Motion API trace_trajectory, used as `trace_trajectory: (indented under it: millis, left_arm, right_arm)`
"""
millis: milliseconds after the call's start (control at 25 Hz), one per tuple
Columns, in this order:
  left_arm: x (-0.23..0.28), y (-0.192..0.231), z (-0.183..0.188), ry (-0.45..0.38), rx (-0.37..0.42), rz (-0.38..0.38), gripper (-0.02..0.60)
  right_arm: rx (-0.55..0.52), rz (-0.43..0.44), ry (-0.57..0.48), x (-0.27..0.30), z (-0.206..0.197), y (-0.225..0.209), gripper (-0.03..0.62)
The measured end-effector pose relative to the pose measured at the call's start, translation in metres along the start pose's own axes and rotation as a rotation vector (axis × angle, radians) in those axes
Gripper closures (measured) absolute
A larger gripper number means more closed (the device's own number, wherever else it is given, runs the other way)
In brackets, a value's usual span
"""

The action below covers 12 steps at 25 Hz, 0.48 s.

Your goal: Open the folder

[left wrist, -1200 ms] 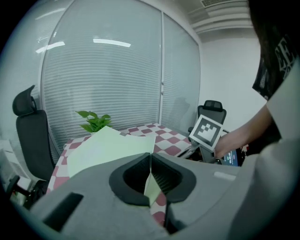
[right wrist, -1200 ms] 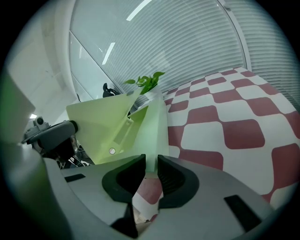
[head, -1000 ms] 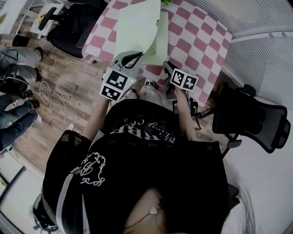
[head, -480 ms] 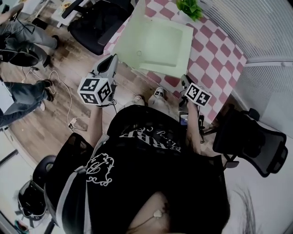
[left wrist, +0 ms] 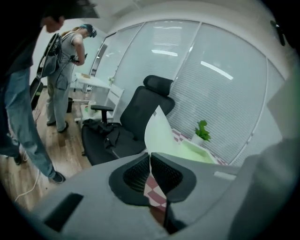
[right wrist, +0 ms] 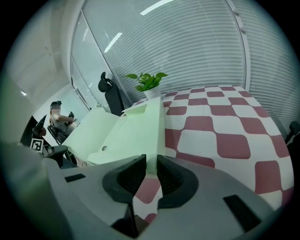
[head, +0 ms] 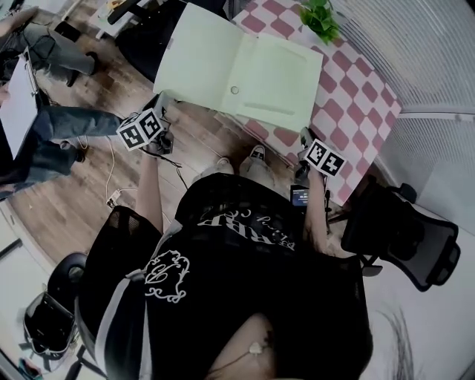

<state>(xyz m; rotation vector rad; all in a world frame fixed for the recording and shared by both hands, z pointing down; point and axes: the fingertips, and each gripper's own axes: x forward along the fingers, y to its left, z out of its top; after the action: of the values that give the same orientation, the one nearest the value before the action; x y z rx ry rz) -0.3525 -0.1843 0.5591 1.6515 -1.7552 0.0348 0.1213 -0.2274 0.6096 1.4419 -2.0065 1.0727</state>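
The pale green folder [head: 237, 70] lies spread open on the pink-and-white checked table [head: 349, 82], its cover flap reaching out past the table's left edge. My left gripper [head: 162, 102] is shut on the cover's near left corner. In the left gripper view the thin cover [left wrist: 159, 133] rises from between the closed pads of that gripper [left wrist: 150, 164]. My right gripper [head: 304, 136] is shut on the folder's near right corner. The right gripper view shows the folder's inside [right wrist: 126, 131], with its edge pinched in that gripper [right wrist: 151, 171].
A small potted plant [head: 320, 18] stands on the table behind the folder. One black office chair [head: 397, 230] is at my right, another [left wrist: 136, 122] at the table's left side. People [head: 44, 133] stand on the wooden floor at left.
My left gripper has swung out to the left and down with the cover, so the folder went from half raised to flat open. The right gripper has kept its hold in place.
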Motion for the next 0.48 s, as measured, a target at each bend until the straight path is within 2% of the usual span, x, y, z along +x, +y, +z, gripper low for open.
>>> trace_trajectory:
  millis: [200, 360, 480]
  left_arm:
    - [0.031, 0.050, -0.033, 0.109, -0.089, 0.070, 0.554]
    - [0.053, 0.071, -0.060, 0.212, -0.102, 0.129, 0.538]
    - [0.063, 0.079, -0.073, 0.256, -0.116, 0.151, 0.531]
  right_arm:
    - [-0.039, -0.014, 0.026, 0.004, 0.001, 0.003, 0.526]
    - [-0.061, -0.025, 0.047, 0.004, 0.002, 0.003, 0.526]
    - [-0.070, -0.025, 0.055, 0.004, 0.002, 0.004, 0.526]
